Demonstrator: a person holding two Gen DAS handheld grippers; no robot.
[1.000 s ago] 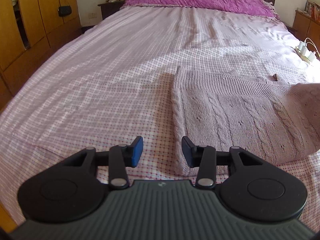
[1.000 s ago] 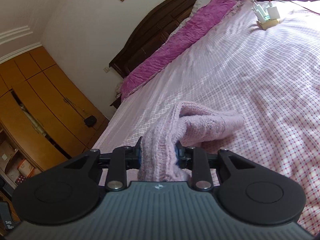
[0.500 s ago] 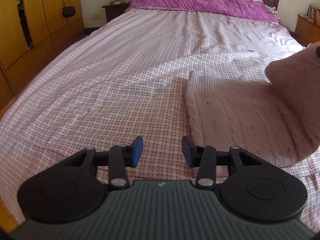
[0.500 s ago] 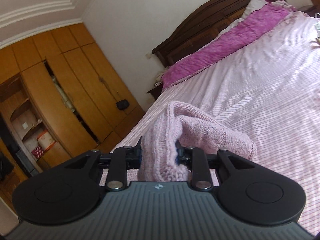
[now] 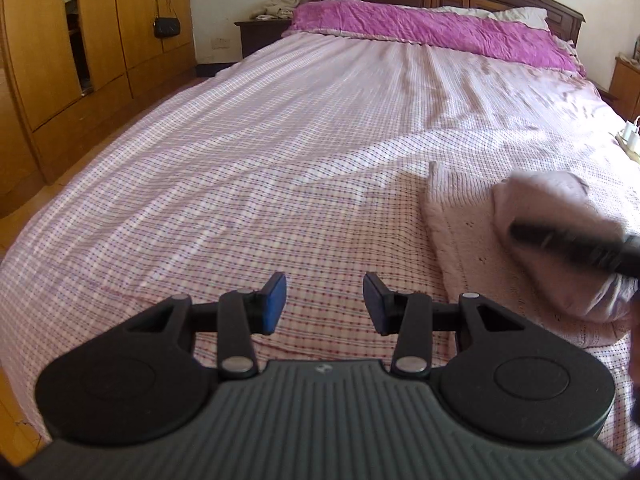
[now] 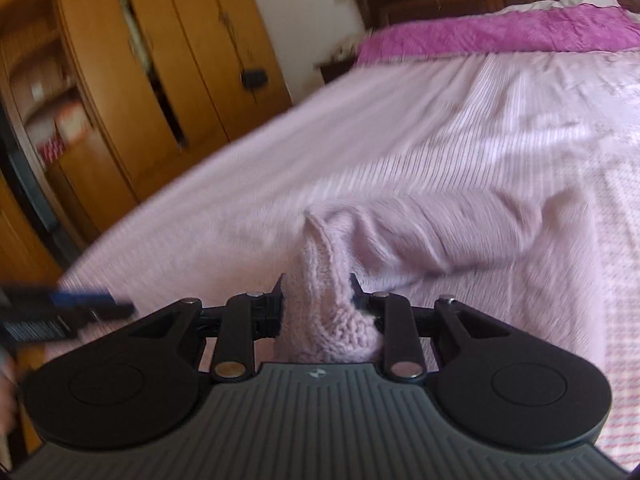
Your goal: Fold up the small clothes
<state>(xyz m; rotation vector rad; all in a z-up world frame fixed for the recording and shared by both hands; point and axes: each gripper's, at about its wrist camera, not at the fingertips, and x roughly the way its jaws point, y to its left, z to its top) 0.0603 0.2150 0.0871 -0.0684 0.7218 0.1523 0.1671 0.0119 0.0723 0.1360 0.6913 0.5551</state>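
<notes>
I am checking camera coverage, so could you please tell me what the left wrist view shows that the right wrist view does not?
Only the left wrist view shows the open left gripper over bare checked bedsheet and white chargers at the right edge. Only the right wrist view shows the right gripper shut on the pink knitted garment. Both show the garment, magenta bedding, wardrobe and black purse.

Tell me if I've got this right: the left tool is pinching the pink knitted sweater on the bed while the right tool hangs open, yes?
It's the other way round. The right wrist view shows the right tool pinching the pink knitted sweater; the left wrist view shows the left tool open over the bed.
</notes>
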